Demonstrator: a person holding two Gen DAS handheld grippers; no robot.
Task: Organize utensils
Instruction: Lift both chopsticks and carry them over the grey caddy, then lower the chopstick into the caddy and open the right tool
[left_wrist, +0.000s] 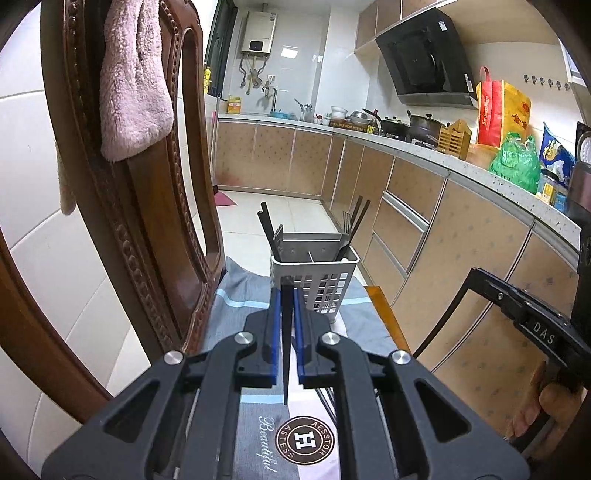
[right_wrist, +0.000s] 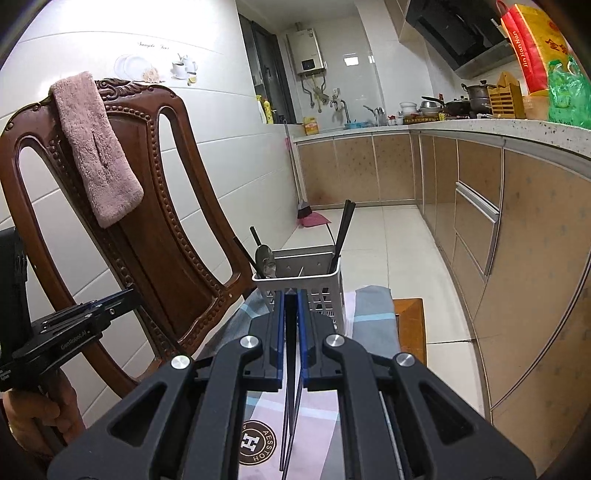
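Note:
A white slotted utensil caddy (left_wrist: 317, 280) stands on a cloth-covered seat (left_wrist: 240, 306); it holds black chopsticks, a fork (left_wrist: 346, 225) and, in the right wrist view (right_wrist: 306, 286), a spoon (right_wrist: 265, 260). My left gripper (left_wrist: 286, 291) is shut on a black chopstick (left_wrist: 286, 343) that points down toward the cloth, just short of the caddy. My right gripper (right_wrist: 291, 295) is shut on a pair of black chopsticks (right_wrist: 290, 398), also just before the caddy. More utensils lie on the cloth under the left gripper (left_wrist: 328, 398).
A carved wooden chair back (right_wrist: 147, 206) with a pink towel (right_wrist: 96, 147) stands to the left. Kitchen cabinets (left_wrist: 424, 229) and a crowded counter (left_wrist: 480, 162) run along the right. A wooden stool edge (right_wrist: 410, 325) sits beside the cloth.

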